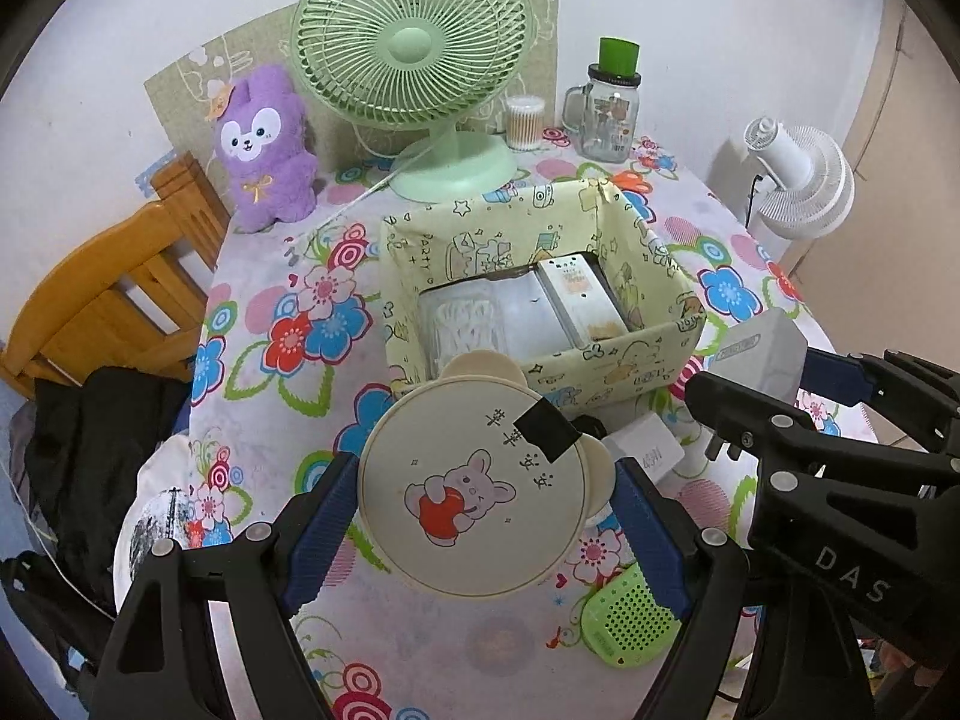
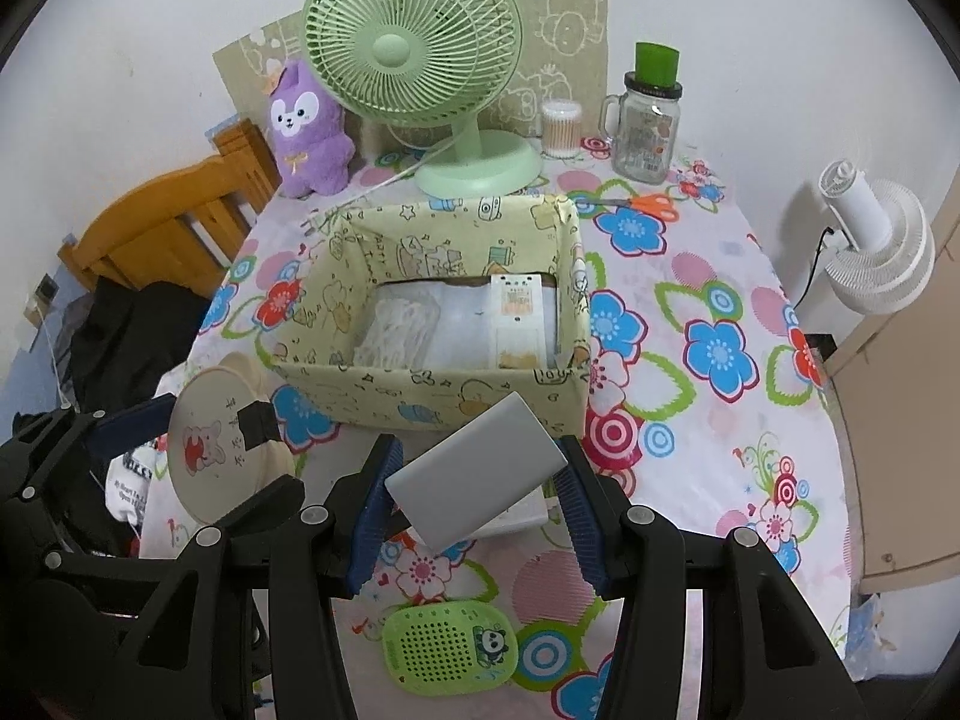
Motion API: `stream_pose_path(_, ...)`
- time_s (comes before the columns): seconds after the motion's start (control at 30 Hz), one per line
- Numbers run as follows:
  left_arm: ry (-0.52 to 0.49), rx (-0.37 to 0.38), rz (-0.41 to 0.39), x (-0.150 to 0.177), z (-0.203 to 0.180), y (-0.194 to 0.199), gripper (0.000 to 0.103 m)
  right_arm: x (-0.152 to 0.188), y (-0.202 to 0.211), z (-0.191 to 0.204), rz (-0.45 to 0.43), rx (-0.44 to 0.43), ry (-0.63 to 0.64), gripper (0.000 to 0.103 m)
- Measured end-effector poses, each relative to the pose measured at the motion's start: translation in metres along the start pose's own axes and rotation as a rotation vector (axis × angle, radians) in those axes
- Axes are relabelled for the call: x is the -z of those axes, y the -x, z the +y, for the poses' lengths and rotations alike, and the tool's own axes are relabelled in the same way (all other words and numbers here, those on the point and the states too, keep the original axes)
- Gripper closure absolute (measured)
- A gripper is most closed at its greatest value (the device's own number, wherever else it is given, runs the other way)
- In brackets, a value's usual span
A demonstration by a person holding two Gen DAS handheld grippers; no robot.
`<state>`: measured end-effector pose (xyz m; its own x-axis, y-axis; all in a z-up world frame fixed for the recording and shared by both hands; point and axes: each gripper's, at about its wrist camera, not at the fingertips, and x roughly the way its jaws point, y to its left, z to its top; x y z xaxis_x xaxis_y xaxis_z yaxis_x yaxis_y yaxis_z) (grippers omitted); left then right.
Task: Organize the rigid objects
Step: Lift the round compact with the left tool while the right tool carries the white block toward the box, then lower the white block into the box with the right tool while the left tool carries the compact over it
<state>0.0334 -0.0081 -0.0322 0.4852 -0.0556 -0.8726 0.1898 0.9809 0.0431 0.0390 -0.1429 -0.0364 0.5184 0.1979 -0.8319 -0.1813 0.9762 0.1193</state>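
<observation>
A round cream bear-eared case (image 1: 474, 492) and a tilted grey slab (image 2: 477, 474) hang before the yellow box (image 2: 420, 384).

The desk (image 2: 720, 420) wears a smooth flowered cloth. The box (image 2: 420, 387) looks covered in matt printed paper. The round lid (image 1: 474, 492) is smooth cream plastic; the power bank (image 2: 474, 474) is matt grey. The fingers (image 1: 651, 534) carry ribbed blue pads. The chair (image 1: 108, 294) is glossy wood, the toy (image 1: 264, 150) fuzzy plush, the jar (image 1: 606, 114) clear glass.
</observation>
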Motion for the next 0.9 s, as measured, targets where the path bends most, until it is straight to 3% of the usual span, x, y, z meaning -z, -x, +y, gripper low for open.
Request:
stream_pose_path(0.5, -0.023, 0.037, -0.033, -0.016, 0.015, 0.005, 0.018, -0.018, 0.006, 0.012, -0.024, 0.042, -0.025, 0.048)
stream_pose_path(0.9, 0.012, 0.015, -0.030, -0.035, 0.018, -0.010, 0.018, -0.045, -0.014, 0.007, -0.007, 0.014, 0.024, 0.048)
